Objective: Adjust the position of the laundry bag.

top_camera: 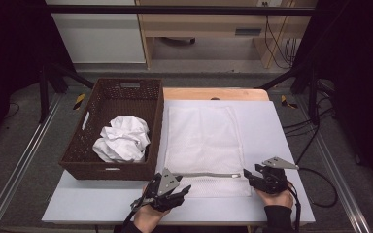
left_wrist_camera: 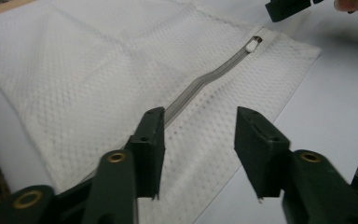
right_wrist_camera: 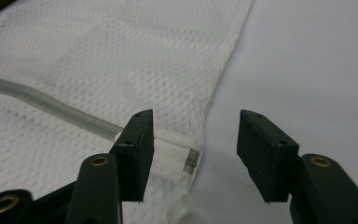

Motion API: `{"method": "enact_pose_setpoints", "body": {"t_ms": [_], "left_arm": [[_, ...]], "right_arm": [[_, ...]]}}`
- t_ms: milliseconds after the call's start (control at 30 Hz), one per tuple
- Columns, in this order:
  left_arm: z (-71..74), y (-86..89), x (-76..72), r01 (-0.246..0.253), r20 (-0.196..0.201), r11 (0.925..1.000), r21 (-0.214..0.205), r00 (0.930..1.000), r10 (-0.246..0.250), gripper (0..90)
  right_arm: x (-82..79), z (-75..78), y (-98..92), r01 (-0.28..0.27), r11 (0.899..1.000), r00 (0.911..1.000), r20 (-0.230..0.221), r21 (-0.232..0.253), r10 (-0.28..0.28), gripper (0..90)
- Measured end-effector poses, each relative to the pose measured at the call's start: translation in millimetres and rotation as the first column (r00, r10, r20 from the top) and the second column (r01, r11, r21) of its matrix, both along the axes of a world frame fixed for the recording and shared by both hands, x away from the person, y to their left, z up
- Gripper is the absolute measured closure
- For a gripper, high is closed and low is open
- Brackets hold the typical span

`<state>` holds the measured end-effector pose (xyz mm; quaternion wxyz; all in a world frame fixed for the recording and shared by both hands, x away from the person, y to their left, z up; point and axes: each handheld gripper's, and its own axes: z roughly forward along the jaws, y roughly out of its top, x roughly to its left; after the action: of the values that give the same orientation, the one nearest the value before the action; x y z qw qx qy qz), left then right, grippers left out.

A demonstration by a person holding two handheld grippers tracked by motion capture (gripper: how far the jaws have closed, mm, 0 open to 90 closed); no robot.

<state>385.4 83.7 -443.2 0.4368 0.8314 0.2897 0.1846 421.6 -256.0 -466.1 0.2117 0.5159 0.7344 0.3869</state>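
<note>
My left gripper (top_camera: 182,190) and right gripper (top_camera: 249,174) sit spread at the lower frame, pinching nothing, at either end of the mesh bag's (top_camera: 204,141) zipper (top_camera: 209,175).

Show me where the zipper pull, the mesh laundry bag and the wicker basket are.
zipper pull (left_wrist_camera: 251,45), left gripper view, on the white tab at the zipper's far end.
mesh laundry bag (top_camera: 201,136), high view, on the middle of its flat white panel.
wicker basket (top_camera: 108,171), high view, on its near wall.
</note>
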Motion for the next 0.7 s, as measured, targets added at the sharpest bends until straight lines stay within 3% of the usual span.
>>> {"method": "enact_pose_setpoints", "body": {"t_ms": [67, 233, 367, 467, 633, 700], "left_arm": [[0.4, -8.9, -0.4, 0.014, 0.026, 0.9998, 0.011, 0.9996, -0.014, 47.3], [-0.7, -29.4, 1.5, 0.033, 0.029, 0.9992, 0.021, 0.9990, -0.034, 38.9], [-4.4, -46.4, 5.0, 0.060, 0.011, 0.9981, 0.018, 0.9981, -0.060, 33.9], [-9.5, -57.7, 8.9, 0.079, -0.032, 0.9969, 0.005, 0.9964, -0.078, 32.6], [-20.1, -72.9, 10.2, 0.085, -0.036, 0.9960, 0.028, 0.9958, -0.084, 31.4], [-23.7, -76.4, 10.8, 0.091, -0.047, 0.9957, 0.018, 0.9949, -0.090, 30.9]], "right_arm": [[-4.3, 0.0, -1.0, 0.003, 1.000, 0.9999, 0.010, 0.010, -0.003, 43.4], [-14.2, 2.2, -1.2, 0.001, 1.000, 0.9996, 0.028, 0.027, -0.002, 41.7], [-19.8, 0.4, -2.0, -0.002, 1.000, 0.9998, 0.018, 0.027, 0.001, 41.1], [-22.0, -1.7, -2.3, -0.004, 1.000, 0.9999, 0.011, 0.025, 0.004, 40.6], [-21.6, -5.6, -1.7, -0.014, 0.999, 0.9999, -0.008, 0.030, 0.014, 39.0], [-20.9, -7.1, -1.4, -0.016, 0.999, 0.9998, -0.014, 0.030, 0.017, 38.1]]}}
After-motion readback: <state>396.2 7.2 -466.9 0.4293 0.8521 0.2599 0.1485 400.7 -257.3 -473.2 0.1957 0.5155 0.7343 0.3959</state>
